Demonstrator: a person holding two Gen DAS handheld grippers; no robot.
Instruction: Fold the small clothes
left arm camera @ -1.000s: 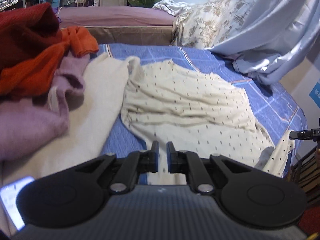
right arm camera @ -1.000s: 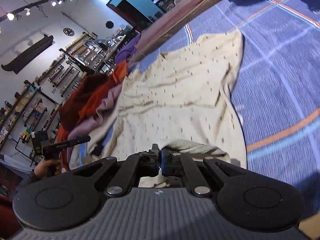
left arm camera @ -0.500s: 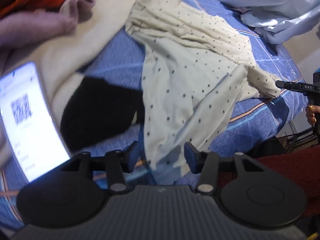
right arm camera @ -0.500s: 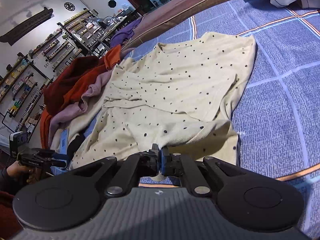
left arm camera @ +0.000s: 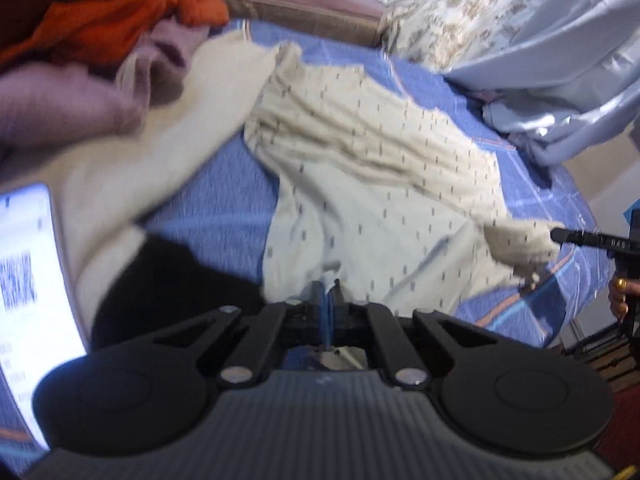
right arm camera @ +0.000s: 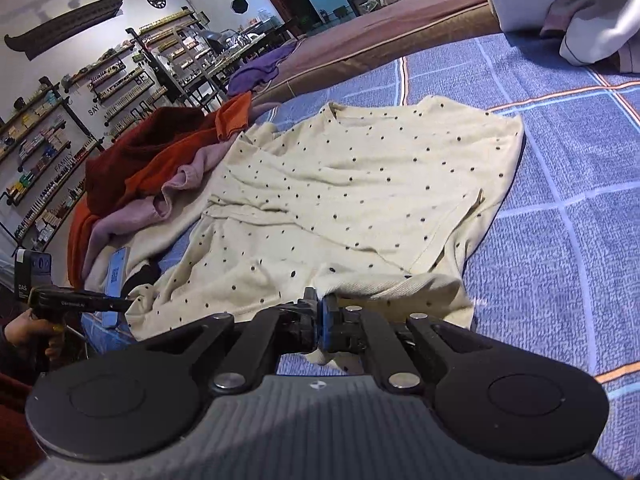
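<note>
The right claw (right arm camera: 320,312) is clenched on the near hem corner of the cream dotted top (right arm camera: 360,196), and the left claw (left arm camera: 329,300) is pinched shut on the opposite near corner of the same hem (its view is smeared with motion blur, though a sliver of cloth seems caught between the fingers). Largest first: the bed (right arm camera: 560,208), under a blue checked cover, carries everything. The dotted top lies spread face-up across it, neckline at the far end, hem toward the claws, still creased through the middle. Beside it on the left sits a heap of clothes (right arm camera: 152,168), red, orange and mauve, touching the top's edge. A phone (left arm camera: 28,280) with a lit screen lies just beside the heap.

As I judge it, the step in hand is the opening one: both hem corners are gripped, ready for flattening or the first fold. The next move calls for lifting both corners together, keeping the hem taut, then carrying it toward the neckline without dragging the top into the heap
</note>
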